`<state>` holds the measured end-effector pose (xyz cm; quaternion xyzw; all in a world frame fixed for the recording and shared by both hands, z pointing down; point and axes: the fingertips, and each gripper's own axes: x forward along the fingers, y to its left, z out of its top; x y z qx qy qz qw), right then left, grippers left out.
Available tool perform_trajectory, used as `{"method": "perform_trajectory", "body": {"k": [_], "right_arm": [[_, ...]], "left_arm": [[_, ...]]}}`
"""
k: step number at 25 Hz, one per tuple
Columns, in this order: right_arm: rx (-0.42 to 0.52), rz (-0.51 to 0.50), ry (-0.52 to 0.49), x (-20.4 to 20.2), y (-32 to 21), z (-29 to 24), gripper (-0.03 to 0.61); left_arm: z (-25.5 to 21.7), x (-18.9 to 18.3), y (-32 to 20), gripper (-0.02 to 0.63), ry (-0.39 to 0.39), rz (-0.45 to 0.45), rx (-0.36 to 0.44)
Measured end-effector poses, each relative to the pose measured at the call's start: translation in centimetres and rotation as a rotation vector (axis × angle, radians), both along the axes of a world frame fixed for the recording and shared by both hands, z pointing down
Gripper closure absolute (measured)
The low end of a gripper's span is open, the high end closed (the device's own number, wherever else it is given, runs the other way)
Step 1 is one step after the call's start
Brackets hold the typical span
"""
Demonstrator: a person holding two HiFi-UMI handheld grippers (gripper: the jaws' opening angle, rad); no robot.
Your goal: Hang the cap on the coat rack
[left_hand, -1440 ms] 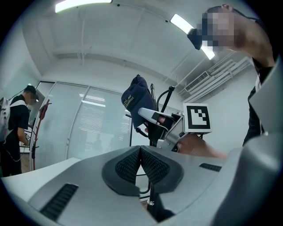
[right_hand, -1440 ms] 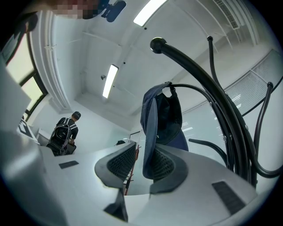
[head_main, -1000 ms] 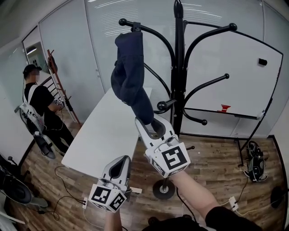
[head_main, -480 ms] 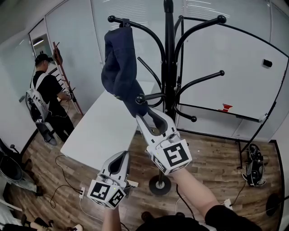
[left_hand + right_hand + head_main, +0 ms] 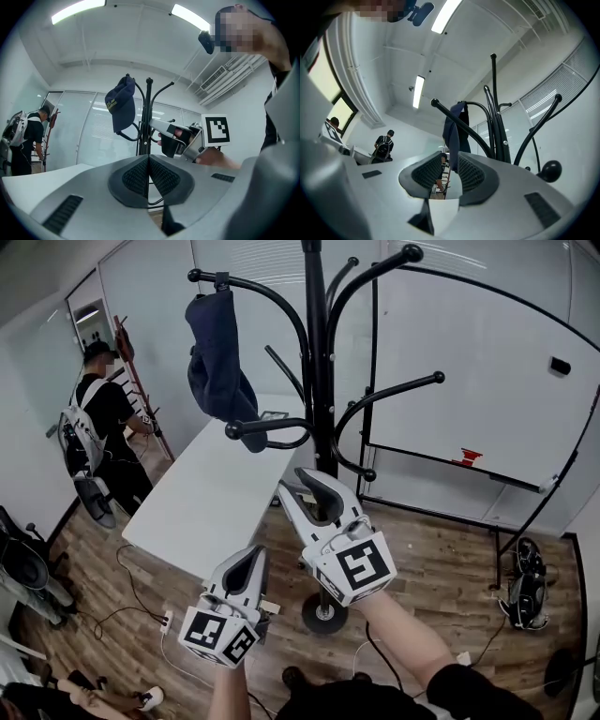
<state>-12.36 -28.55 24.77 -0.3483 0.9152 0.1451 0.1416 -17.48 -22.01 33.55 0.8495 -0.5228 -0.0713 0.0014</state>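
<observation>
The cap [image 5: 217, 362] hangs on the rack's [image 5: 317, 381] top hook [image 5: 251, 287] at 11 o'clock, touched by neither tool. The right hand-held gripper [image 5: 314, 491] is released and empty. The left hand-held gripper [image 5: 246, 568] is clenched on nothing. The cap seems to sit near the hook's tip, so a knock to the rack could shake it off. A second ago the right jaws were at the cap's bill; they have since dropped toward 6 o'clock.

A white worktop [image 5: 211, 498] stands on a wood-plank floor [image 5: 450, 549]. Behind it run frosted glass walls [image 5: 155, 343]. To its right is a whiteboard [image 5: 469, 381] on a black frame. To its left stands a person [image 5: 98, 423] in black with a backpack. Strip lights [image 5: 77, 10] glow on the ceiling above.
</observation>
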Motion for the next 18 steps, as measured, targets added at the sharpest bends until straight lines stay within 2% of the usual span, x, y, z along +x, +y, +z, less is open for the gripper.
{"method": "perform_trajectory", "body": {"k": [7,18], "right_arm": [[-0.03,-0.032,0.015,1.9,2.2,1.4,0.487],[-0.079,-0.065,0.02,7.7,3.7,3.3,0.529]], "left_arm": [[-0.3,1.9,1.5,0.598,-0.007,-0.011,-0.008],[0.1,6.9,2.4,0.598,-0.002,-0.023,-0.029]]}}
